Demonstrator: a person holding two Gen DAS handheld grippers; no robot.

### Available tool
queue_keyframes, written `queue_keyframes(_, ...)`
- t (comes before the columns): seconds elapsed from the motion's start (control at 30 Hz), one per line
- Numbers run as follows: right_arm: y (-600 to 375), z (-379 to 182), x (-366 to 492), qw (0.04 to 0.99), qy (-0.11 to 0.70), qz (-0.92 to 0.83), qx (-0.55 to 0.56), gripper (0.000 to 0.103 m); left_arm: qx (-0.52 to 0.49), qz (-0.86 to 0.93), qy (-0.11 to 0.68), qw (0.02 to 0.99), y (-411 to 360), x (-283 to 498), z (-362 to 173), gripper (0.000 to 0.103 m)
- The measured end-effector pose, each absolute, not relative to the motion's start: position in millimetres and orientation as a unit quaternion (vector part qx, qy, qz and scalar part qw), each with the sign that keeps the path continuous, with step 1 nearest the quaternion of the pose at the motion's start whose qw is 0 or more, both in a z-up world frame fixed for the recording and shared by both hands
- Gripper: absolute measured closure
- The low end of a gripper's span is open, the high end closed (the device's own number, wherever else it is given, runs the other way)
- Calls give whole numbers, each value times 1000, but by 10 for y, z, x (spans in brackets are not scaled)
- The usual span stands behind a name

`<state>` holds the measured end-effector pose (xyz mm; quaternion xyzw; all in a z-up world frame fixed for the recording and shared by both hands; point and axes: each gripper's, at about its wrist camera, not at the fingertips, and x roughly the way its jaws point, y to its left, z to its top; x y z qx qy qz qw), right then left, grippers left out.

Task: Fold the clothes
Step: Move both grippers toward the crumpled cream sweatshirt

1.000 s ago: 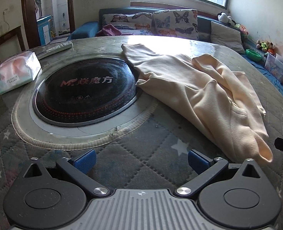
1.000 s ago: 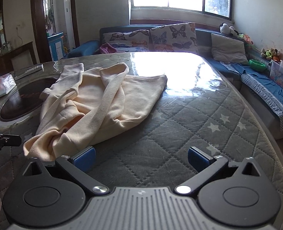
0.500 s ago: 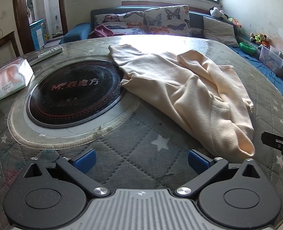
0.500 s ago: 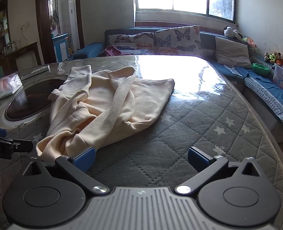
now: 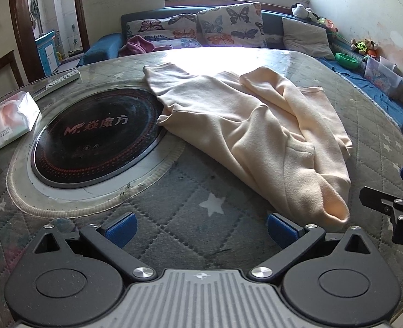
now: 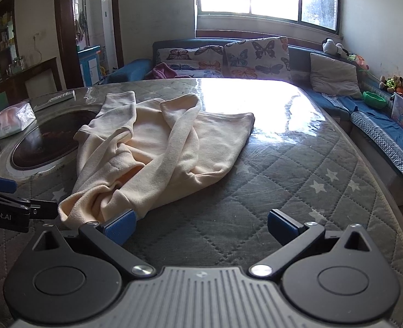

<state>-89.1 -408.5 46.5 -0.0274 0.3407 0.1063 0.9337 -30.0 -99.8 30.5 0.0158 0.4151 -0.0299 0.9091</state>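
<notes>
A crumpled cream long-sleeved garment (image 5: pixel 256 125) lies on the round quilted table (image 5: pixel 190 213), with sleeves flopped across its body; it also shows in the right wrist view (image 6: pixel 157 147). My left gripper (image 5: pixel 200 228) is open and empty, just short of the garment's near corner, its right fingertip (image 5: pixel 279 227) beside the cloth. My right gripper (image 6: pixel 200 227) is open and empty, its left fingertip (image 6: pixel 119 225) touching the garment's near hem. Each gripper shows at the edge of the other's view.
A black induction hob (image 5: pixel 97 134) is set into the table to the left of the garment. A tissue pack (image 5: pixel 7 119) and a remote (image 5: pixel 63 79) lie at the far left. A sofa with butterfly cushions (image 5: pixel 228 26) stands behind the table.
Both grippers have pulled back toward the table's near edge and risen a little. The garment lies as before. Both stay open.
</notes>
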Motion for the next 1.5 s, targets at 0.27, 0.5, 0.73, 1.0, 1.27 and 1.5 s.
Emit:
queue_keyframes(0.27,-4092,457,-878,933,342,105,-28,0,20,-30,419,907,-1047,-272,308,0)
queue_keyframes(0.5,-4101,452,-859,933,345,104,-26,0,25,-25,423,905,-1069,-240,304,0)
queue_keyframes(0.73,-4092,455,-842,932,346,106,-27,0,27,-25,421,906,-1068,-206,325,0)
queue_keyframes(1.0,-4084,465,-798,931,347,108,-29,0,28,-23,418,908,-1064,-115,373,0)
queue_keyframes(1.27,-4105,488,-733,932,345,106,-27,0,31,-22,416,908,-1086,-26,399,0)
queue_keyframes(1.5,-4106,496,-656,933,343,106,-32,0,28,-22,409,912,-1086,73,457,0)
